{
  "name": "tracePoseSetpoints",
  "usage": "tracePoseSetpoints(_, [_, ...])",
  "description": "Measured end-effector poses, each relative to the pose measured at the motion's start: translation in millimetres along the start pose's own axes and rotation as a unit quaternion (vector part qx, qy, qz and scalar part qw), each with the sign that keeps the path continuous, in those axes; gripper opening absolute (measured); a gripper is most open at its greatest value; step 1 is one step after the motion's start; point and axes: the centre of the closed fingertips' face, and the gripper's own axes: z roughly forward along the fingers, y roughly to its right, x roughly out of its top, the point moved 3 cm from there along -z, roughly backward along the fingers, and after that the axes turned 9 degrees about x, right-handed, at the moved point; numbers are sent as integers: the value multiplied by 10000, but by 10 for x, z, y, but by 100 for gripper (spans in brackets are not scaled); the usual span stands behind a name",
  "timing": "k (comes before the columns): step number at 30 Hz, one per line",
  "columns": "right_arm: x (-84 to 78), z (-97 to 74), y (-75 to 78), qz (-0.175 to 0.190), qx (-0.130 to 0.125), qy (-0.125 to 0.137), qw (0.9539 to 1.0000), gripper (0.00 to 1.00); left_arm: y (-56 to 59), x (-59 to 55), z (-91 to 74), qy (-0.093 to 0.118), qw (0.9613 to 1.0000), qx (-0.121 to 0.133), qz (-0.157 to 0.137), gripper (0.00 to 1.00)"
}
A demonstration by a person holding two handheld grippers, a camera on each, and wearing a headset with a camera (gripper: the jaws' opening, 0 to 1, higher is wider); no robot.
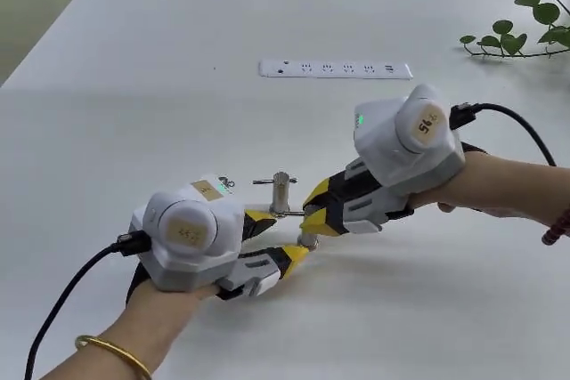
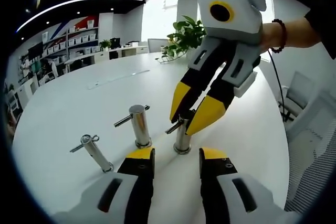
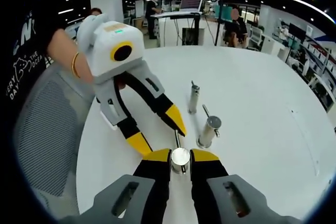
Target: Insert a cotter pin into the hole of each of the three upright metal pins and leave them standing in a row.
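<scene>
Cotter pin (image 2: 171, 128) for the last upright metal pin (image 2: 182, 139): a thin rod lying level, crossing the pin near its top. It seems to sit at least partly in the hole, though how deep is too small to tell. The pin stands on the white table (image 1: 427, 309), at the right end of the row as the left gripper view shows it. In the right gripper view the rod's free end points away from that camera, toward the left gripper (image 3: 167, 141). The right gripper (image 2: 180, 127) comes down from above, and its yellow-tipped jaws clamp the pin's head from both sides. The left gripper's jaws are spread apart and hold nothing. The pin stands just ahead of the gap between them, so this gripper is nearer the rod's free end and would likely work along the rod's axis. The two other pins, the middle pin (image 2: 139, 125) and the far-left pin (image 2: 96, 152), each already carry a rod.
</scene>
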Motion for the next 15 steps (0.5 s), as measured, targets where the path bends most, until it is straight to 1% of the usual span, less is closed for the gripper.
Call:
tracePoseSetpoints(3, [-3, -2, -2, -42, 2, 2, 10000, 9, 0, 17, -27, 29, 10000, 6, -35, 33])
tracePoseSetpoints(4, [-3, -2, -4, -124, 21, -10, 9999, 9, 1, 27, -40, 41, 10000, 8, -75, 34])
tracePoseSetpoints(6, [-1, 0, -1, -21, 2, 17, 10000, 8, 0, 47, -67, 75, 9999, 25, -120, 35])
tracePoseSetpoints(9, [-3, -4, -8, -61, -6, 30, 10000, 8, 3, 61, -98, 110, 9998, 41, -170, 36])
tracePoseSetpoints(12, [5, -3, -17, -45, -22, 43, 10000, 8, 1, 55, -124, 93, 9998, 61, -149, 38])
tracePoseSetpoints(15, [6, -6, -27, -41, -36, 60, 10000, 8, -15, 49, -148, 88, 9997, 84, -194, 39])
